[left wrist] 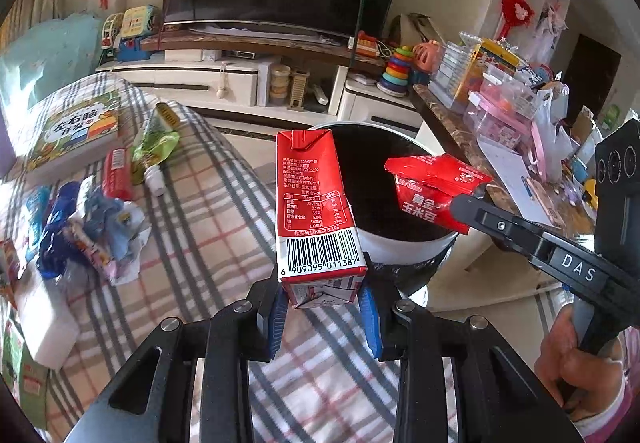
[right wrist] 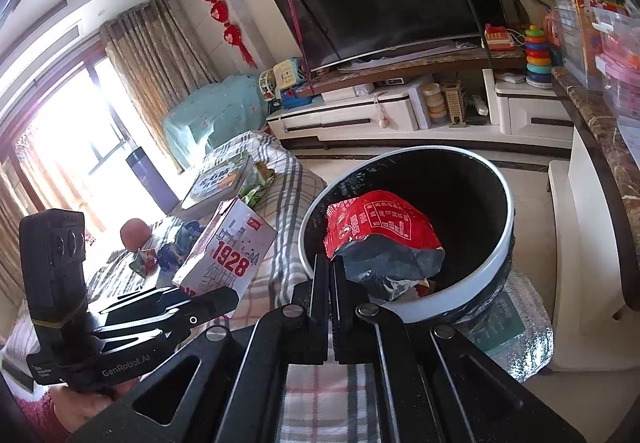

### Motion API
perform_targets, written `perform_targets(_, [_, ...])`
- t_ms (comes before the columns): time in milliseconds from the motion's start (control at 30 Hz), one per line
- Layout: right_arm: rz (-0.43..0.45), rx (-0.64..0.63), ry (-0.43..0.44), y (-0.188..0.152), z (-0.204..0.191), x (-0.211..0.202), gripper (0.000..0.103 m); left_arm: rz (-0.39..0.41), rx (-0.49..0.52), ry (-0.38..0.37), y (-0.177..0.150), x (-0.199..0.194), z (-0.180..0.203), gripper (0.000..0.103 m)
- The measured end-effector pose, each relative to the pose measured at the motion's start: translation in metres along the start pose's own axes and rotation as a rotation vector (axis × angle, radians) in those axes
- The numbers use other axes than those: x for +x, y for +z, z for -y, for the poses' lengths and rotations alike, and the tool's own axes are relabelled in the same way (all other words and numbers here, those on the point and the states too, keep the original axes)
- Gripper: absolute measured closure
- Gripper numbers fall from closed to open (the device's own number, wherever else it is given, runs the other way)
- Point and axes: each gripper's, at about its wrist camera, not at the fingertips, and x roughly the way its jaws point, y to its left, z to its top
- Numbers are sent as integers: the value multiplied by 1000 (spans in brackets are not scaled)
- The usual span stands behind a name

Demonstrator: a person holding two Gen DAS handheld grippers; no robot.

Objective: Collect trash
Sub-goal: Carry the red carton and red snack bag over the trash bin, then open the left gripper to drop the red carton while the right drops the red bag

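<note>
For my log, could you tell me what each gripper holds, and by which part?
The left gripper clamps the red milk carton at its bottom end. The right gripper pinches the red snack wrapper by its torn edge, over the bin.

Red milk carton with white barcode panel, white face printed 1928 in red, red snack wrapper with yellow lettering and silver lining, white-rimmed bin lined black, grey, red and white plaid cloth, blue gripper pads

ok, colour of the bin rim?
White rim with a black liner inside the bin; clearest in the right wrist view.
</note>
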Motion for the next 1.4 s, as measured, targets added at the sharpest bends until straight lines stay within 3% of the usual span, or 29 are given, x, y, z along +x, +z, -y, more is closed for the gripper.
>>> perform_targets(1400, [-28, 13, -36, 30, 37, 22, 102, -46, 71, -14, 46, 64, 36, 73])
